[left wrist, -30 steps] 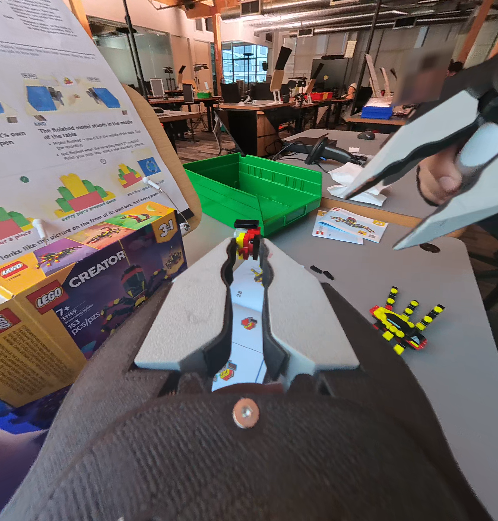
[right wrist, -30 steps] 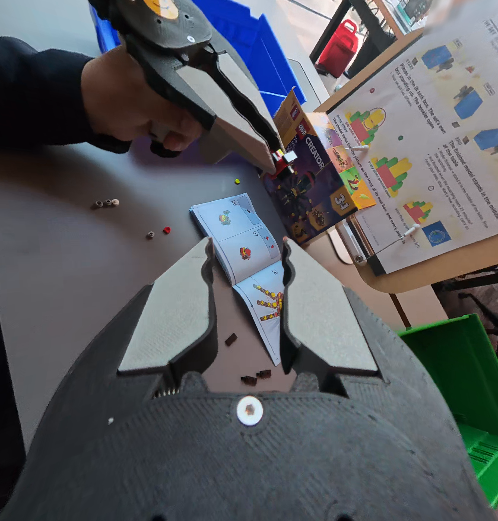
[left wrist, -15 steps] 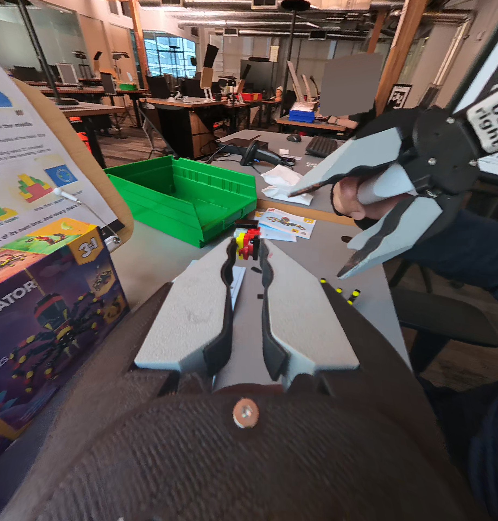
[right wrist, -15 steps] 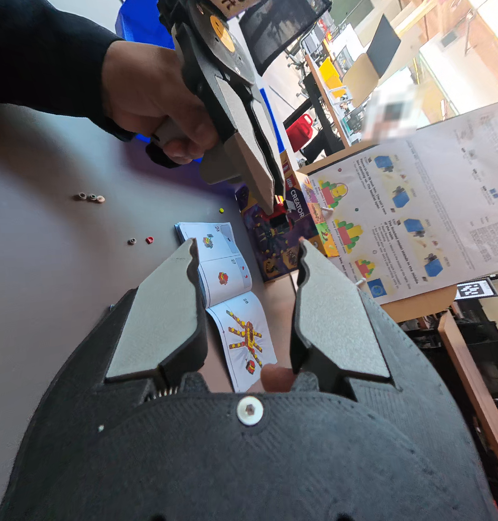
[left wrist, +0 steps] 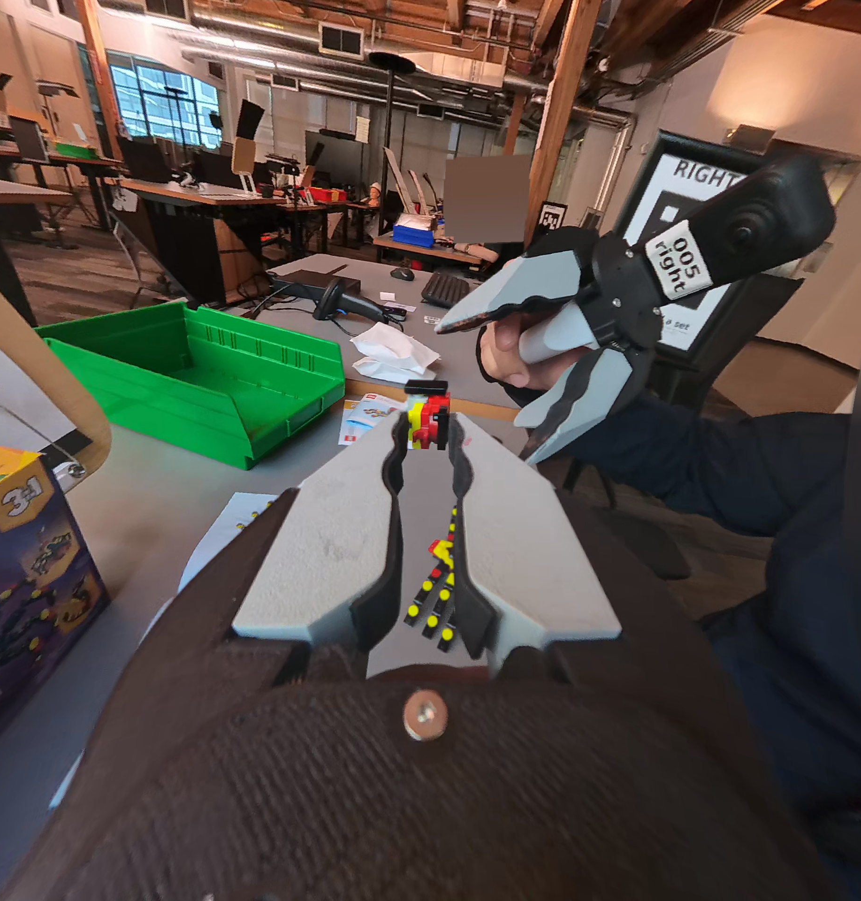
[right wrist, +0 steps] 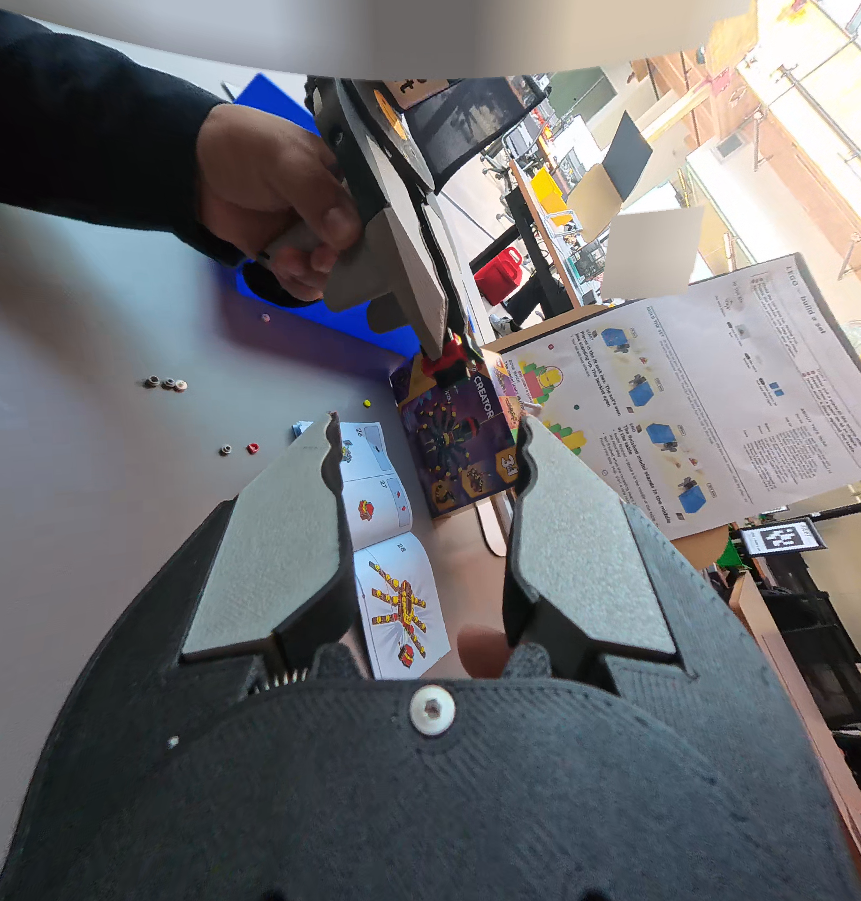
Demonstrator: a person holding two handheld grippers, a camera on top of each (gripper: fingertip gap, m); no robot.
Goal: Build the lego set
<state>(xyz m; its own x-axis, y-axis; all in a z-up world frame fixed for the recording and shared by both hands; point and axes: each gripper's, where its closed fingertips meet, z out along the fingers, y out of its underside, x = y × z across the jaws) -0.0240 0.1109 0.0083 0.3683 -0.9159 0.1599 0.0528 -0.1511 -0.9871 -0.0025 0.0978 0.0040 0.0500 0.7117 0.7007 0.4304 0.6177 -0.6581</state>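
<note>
My left gripper [left wrist: 426, 429] is shut on a small red, yellow and black lego sub-assembly [left wrist: 427, 417], held above the table. It also shows in the right wrist view [right wrist: 450, 363], at the tips of the left gripper there. The black and yellow spider model [left wrist: 435, 592] lies on the table under the left gripper, seen between its fingers. My right gripper [right wrist: 426, 434] is open and empty, raised above the open instruction booklet [right wrist: 394, 546]. In the left wrist view the right gripper [left wrist: 487, 385] hangs to the right of the sub-assembly, jaws wide apart.
A green bin [left wrist: 189, 375] stands at the back left. The lego box [right wrist: 455, 439] and an instruction poster [right wrist: 686, 400] stand beyond the booklet. Small loose pieces [right wrist: 167, 383] lie on the grey table [right wrist: 77, 487]. A second booklet [left wrist: 365, 421] and crumpled tissue [left wrist: 394, 353] lie further back. Both grippers' tips are close together, under 4 cm apart.
The left gripper has swung right with the sub-assembly, so the spider model now lies beneath it. The right gripper has opened wider, risen and tilted up.
</note>
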